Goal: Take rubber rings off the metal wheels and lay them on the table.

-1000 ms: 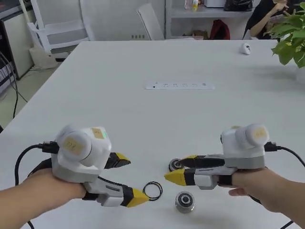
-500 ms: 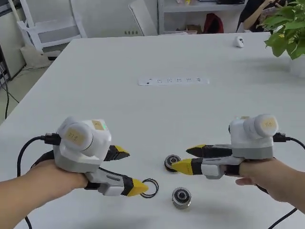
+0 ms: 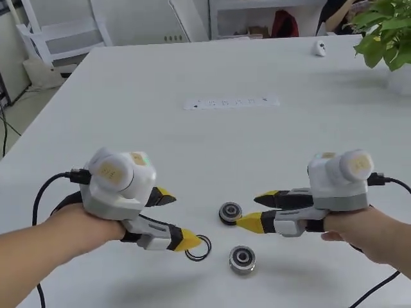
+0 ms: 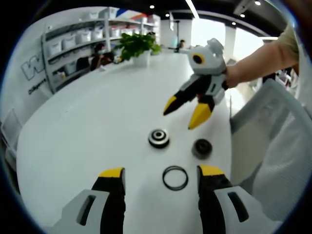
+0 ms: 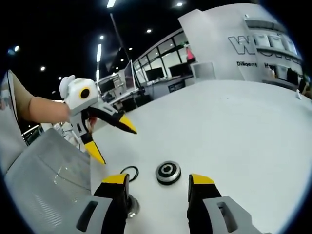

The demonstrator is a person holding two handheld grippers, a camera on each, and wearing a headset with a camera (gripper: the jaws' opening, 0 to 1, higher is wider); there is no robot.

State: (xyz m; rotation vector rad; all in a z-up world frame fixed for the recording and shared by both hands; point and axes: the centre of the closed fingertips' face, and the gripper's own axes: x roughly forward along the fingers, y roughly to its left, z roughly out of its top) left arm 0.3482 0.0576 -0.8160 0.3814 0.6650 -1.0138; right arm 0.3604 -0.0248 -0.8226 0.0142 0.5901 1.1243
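Head view: right gripper [image 3: 248, 210], jaws wide and empty, has drawn back off the far wheel [image 3: 230, 212]. One rubber ring [image 3: 198, 248] lies flat on the table [image 3: 192, 147] by the left gripper [image 3: 184, 221], also wide open. The near wheel [image 3: 242, 258] stands apart. Judged: one ring delivered.

One metal wheel [image 5: 132, 206] is half hidden behind a jaw of the right tongs [image 5: 158, 179]. The far white object [image 3: 319, 48], perhaps a mouse, is too small to tell.
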